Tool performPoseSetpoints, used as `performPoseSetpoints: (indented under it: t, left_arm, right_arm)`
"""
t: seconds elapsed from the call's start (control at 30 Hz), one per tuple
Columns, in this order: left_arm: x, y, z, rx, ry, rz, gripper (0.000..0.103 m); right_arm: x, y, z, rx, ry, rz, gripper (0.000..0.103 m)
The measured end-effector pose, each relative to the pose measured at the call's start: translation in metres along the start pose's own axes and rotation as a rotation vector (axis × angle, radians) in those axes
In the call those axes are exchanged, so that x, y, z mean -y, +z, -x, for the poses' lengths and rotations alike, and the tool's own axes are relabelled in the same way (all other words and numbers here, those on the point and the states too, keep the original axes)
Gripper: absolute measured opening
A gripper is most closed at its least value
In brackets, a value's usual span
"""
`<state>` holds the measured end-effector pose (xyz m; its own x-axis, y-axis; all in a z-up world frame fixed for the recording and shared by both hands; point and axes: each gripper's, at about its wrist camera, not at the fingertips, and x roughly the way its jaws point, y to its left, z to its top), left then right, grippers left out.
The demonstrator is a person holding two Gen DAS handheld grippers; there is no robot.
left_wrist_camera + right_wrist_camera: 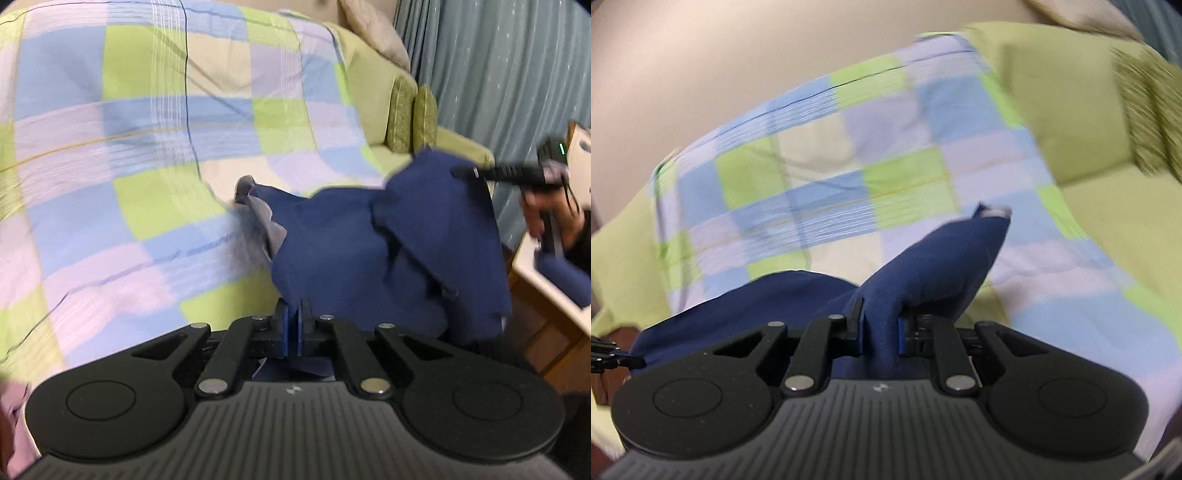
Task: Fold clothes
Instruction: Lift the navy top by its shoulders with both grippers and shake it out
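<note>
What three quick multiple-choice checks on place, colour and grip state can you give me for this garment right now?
1. Where does the garment hang?
A. Over the checked bedspread
B. Inside a drawer
C. On a hanger

2. What colour is the garment?
A. Red
B. Navy blue
C. White

3. How do the two hand-held grippers stand?
A. Both open, clear of cloth
B. Only the left one grips
C. Both closed on the cloth

Answers:
1 A: the navy garment is held up in front of the checked bedspread, which covers a green sofa.
2 B: its cloth is dark blue in both views, with a pale grey patch at one edge.
3 C: the left hand-held gripper pinches a fold between its blue pads, and the right hand-held gripper clamps a thicker bunch.
</note>
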<state>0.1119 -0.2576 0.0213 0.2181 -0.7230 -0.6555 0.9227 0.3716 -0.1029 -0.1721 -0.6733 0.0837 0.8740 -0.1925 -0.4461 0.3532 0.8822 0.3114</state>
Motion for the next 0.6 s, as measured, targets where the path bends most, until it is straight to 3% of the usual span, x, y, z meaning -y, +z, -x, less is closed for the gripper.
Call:
performPoseSetpoints:
  t: [0.07,0.1,0.13,0.2,0.27,0.37,0.4,0.43,0.47,0.5,0.6]
  left_arm:
    - [-0.001,0.002,0.001,-0.02,0.041,-0.018,0.008]
    - [-0.001,0.008,0.0,-0.022,0.05,-0.036,0.019]
    - [-0.001,0.014,0.0,-0.023,0.058,-0.054,0.038]
    - [-0.005,0.023,0.001,-0.021,0.062,-0.098,0.049]
    - [0.012,0.049,-0.015,-0.018,0.036,-0.252,0.055]
    - [0.056,0.084,-0.048,-0.014,-0.031,-0.566,0.056]
    - [0.074,0.093,-0.06,-0.009,-0.041,-0.69,0.056]
    - [0.075,0.096,-0.062,-0.008,-0.042,-0.711,0.057]
    - [0.105,0.104,-0.078,0.024,-0.052,-0.938,0.057]
    - [0.121,0.109,-0.087,0.048,-0.053,-1.055,0.059]
    - [0.146,0.117,-0.099,0.109,-0.085,-1.242,0.06]
  right_arm:
    - [-0.002,0.0,-0.006,-0.023,-0.005,0.021,0.013]
    - [-0.001,-0.003,-0.01,-0.041,-0.017,0.025,0.013]
    - [0.001,-0.009,-0.012,-0.049,-0.031,0.023,0.013]
    - [0.006,-0.019,-0.012,-0.058,-0.054,0.027,0.013]
    - [-0.001,-0.028,-0.008,-0.046,-0.046,0.106,0.013]
    - [-0.023,-0.037,-0.003,-0.042,0.004,0.309,0.013]
    - [-0.038,-0.041,-0.002,-0.049,0.028,0.431,0.013]
    - [-0.052,-0.046,-0.001,-0.061,0.047,0.559,0.013]
    - [-0.062,-0.05,-0.001,-0.074,0.06,0.666,0.013]
    - [-0.072,-0.054,-0.001,-0.09,0.066,0.762,0.013]
    - [-0.098,-0.066,-0.006,-0.143,0.083,1.007,0.013]
